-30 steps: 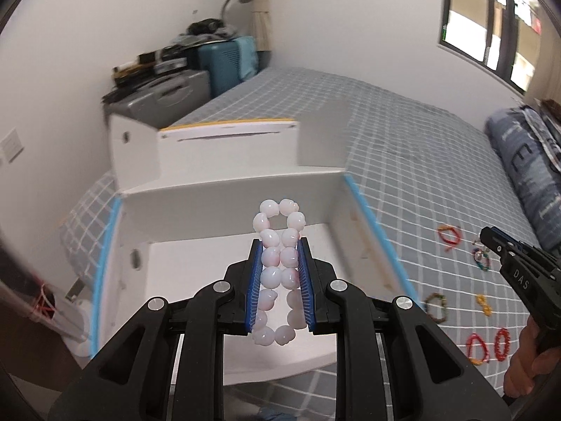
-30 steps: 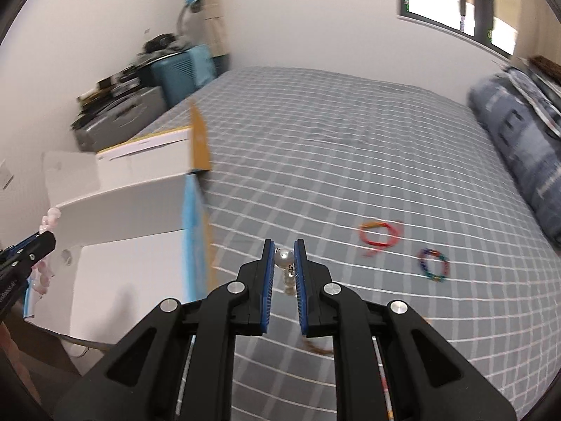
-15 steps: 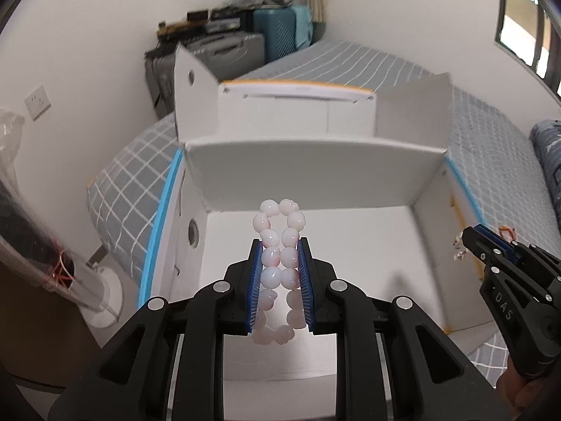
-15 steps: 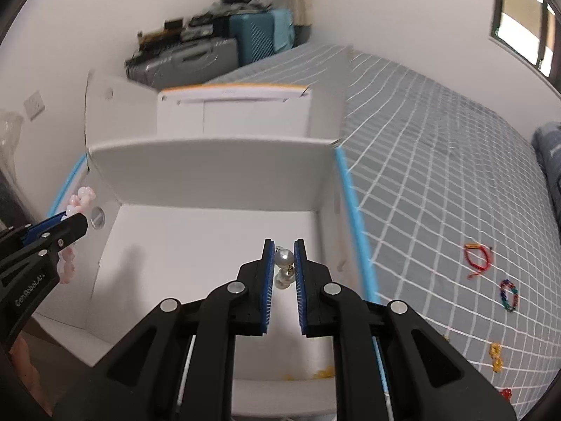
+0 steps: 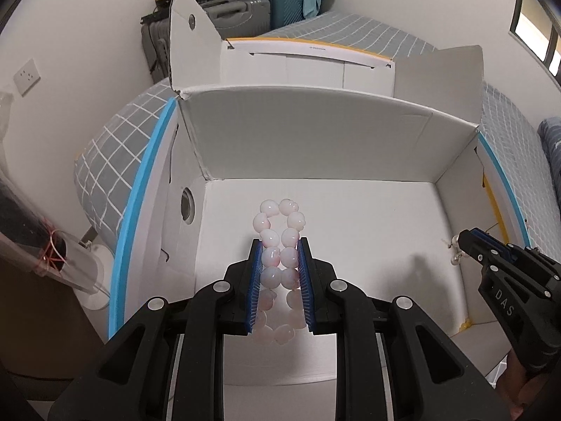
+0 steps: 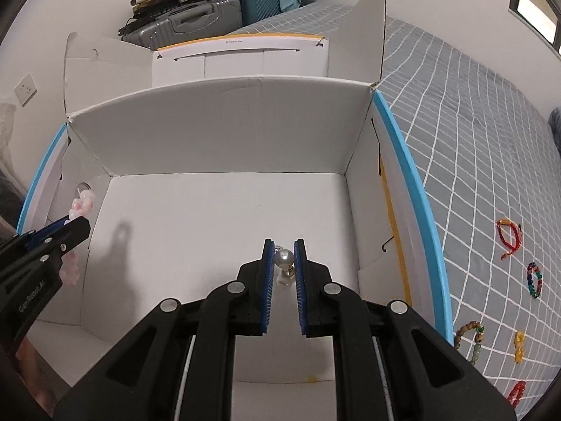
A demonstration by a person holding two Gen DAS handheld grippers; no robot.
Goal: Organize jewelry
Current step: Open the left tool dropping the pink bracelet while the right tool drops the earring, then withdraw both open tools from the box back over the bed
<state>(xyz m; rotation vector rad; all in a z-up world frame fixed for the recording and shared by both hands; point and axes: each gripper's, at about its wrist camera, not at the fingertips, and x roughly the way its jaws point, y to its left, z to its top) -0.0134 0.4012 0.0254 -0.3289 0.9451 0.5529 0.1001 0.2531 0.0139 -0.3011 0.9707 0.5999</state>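
Note:
My left gripper (image 5: 279,245) is shut on a pale pink bead bracelet (image 5: 280,235) and holds it above the floor of an open white cardboard box (image 5: 315,133). My right gripper (image 6: 283,245) is shut on a pearl earring (image 6: 284,258), also over the box floor (image 6: 210,217). In the left wrist view the right gripper (image 5: 466,242) shows at the right with the earring (image 5: 454,247) at its tip. In the right wrist view the left gripper (image 6: 75,222) shows at the left with the pink bracelet (image 6: 82,205).
The box sits on a bed with a grey checked sheet (image 6: 473,122). Several bracelets lie on the sheet right of the box: a red one (image 6: 508,233), a multicoloured one (image 6: 534,280), a brown-green one (image 6: 473,340). Suitcases (image 6: 196,17) stand by the far wall.
Both grippers have moved left from over the bed to over the inside of the box and lower, each still holding its piece.

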